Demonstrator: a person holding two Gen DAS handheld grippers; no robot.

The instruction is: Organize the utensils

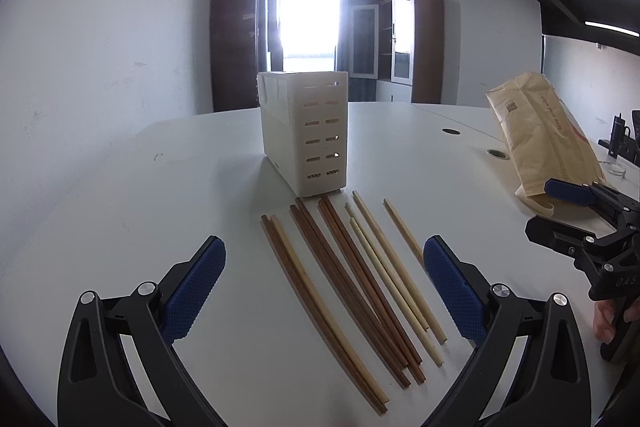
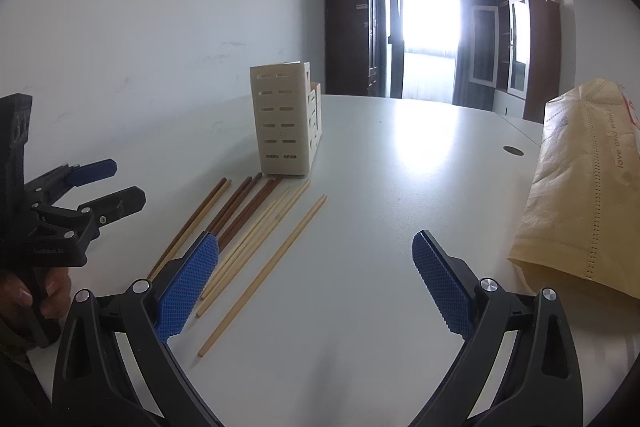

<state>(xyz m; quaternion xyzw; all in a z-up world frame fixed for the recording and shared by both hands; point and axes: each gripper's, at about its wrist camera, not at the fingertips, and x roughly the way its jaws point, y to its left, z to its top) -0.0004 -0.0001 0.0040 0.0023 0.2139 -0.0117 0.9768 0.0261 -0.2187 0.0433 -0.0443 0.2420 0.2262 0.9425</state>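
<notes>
Several chopsticks (image 1: 352,291), some dark brown and some pale, lie side by side on the white table (image 1: 160,211) in front of a cream slotted utensil holder (image 1: 304,131) that stands upright. My left gripper (image 1: 324,283) is open above the chopsticks' near ends and holds nothing. In the right wrist view the chopsticks (image 2: 248,231) lie left of centre, with one pale stick (image 2: 266,273) apart on the right, and the holder (image 2: 286,119) stands behind them. My right gripper (image 2: 316,283) is open and empty, just right of the sticks.
A tan paper bag (image 2: 580,187) lies on the table at the right, also in the left wrist view (image 1: 548,143). The other gripper shows at each view's edge, the right one (image 1: 580,227) and the left one (image 2: 80,203). A white wall runs along the left.
</notes>
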